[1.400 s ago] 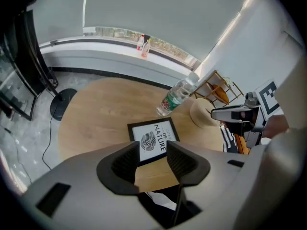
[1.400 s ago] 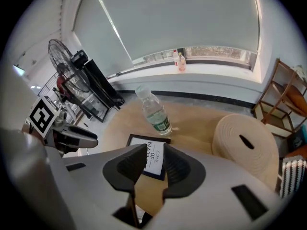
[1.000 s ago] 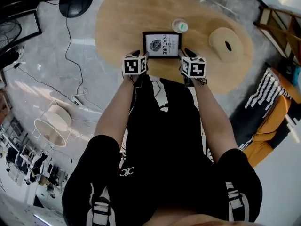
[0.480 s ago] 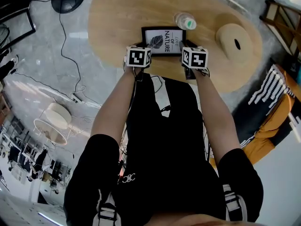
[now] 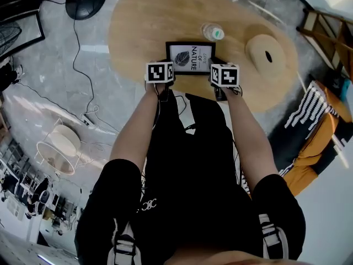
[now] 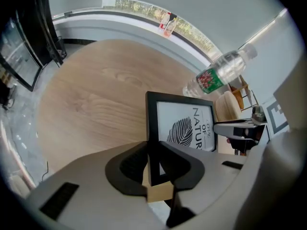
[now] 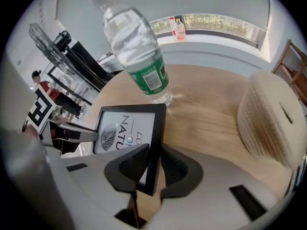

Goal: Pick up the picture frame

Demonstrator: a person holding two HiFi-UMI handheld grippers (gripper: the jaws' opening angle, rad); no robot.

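1. The frame [image 5: 191,58] stands on its lower edge on the table [image 5: 138,21], one side edge in each pair of jaws.
2. Left gripper [image 6: 153,164]: jaws closing, pads meeting the frame's left edge with no gap showing.
3. Right gripper [image 7: 152,169]: jaws closing likewise on the right edge.
4. Judged from this, the grip is all but made. The lift is still to come, as the frame looks to be resting on the wood.
5. The frame is thin, black and square-cornered, glazed over a leaf print.
6. Just beyond the right jaws stands a clear ribbed plastic bottle [image 7: 136,47] with a green label.
7. Well to their right sits a pale woven dome [image 7: 271,123] with a hole in it.
8. The table is an oval of light wood grain.
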